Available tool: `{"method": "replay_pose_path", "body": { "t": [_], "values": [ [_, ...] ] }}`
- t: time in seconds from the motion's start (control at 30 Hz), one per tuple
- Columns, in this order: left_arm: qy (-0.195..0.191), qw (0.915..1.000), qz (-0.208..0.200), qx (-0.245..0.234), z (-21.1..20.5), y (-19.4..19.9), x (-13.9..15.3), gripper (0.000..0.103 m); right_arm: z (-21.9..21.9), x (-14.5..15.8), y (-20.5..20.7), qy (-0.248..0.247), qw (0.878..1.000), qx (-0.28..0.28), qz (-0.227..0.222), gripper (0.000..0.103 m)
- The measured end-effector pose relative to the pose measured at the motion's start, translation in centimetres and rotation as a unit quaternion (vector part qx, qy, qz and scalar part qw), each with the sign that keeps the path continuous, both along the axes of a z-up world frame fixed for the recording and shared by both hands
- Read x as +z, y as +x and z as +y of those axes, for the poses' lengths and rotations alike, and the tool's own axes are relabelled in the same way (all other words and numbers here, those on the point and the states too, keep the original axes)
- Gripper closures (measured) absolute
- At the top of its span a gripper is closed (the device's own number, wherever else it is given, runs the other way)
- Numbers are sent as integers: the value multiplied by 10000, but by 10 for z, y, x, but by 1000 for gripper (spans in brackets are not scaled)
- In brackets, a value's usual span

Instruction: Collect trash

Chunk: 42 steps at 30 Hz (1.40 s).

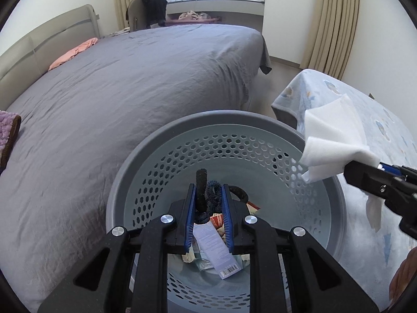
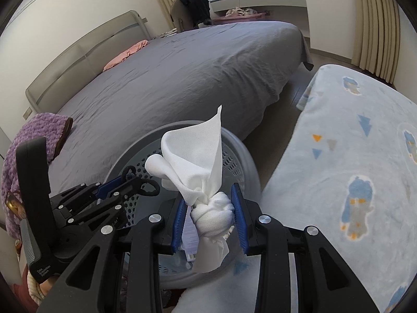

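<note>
Between the blue pads of the left gripper (image 1: 207, 203), a tangle of dark cord (image 1: 206, 195) is being pinched, the jaws pressed nearly together on it, directly above the open mouth of the perforated grey bin (image 1: 166, 133). Below it, wrappers and a barcoded slip (image 1: 216, 250) are already lying on the bin's floor. Letting go cleanly looks like the job here: the cord is sitting well inside the rim, so spreading the jaws should drop it straight in, though a loop may be snagging on a pad and need a small shake.

Just beside it, the right gripper (image 2: 211, 210) is clamping a knotted white tissue (image 2: 200, 167), its loose end fanning upward. Seen from the left wrist camera, that tissue is hanging over the bin's right rim, not yet fully over the opening, so carrying it further inward before releasing seems wise, since light paper drifts.

Beyond the bin, the grey bed (image 1: 125, 78) and a pale blue blanket (image 2: 351, 143) are flanking it.
</note>
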<state>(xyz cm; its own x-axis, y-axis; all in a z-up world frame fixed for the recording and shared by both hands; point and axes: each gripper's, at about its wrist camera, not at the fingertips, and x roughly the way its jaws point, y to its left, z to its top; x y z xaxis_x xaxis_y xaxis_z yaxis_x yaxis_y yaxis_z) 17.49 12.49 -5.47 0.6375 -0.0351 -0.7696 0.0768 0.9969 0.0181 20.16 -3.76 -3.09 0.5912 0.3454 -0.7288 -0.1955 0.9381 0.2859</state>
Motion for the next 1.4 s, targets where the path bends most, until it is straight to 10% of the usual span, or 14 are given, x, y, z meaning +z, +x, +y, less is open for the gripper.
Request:
{"method": "replay_pose_path", "body": {
  "t": [0.57, 0.77, 1.4],
  "values": [
    [-45, 9998, -47, 165, 8, 1, 5, 77, 20, -15, 7, -83, 9997, 225, 10, 70],
    [-122, 9993, -125, 320, 13, 1, 9, 33, 18, -13, 5, -88, 9998, 181, -30, 56],
    [-42, 9992, -203, 328, 11, -1, 10, 22, 13, -12, 2, -95, 9999, 41, -78, 47]
  ]
}}
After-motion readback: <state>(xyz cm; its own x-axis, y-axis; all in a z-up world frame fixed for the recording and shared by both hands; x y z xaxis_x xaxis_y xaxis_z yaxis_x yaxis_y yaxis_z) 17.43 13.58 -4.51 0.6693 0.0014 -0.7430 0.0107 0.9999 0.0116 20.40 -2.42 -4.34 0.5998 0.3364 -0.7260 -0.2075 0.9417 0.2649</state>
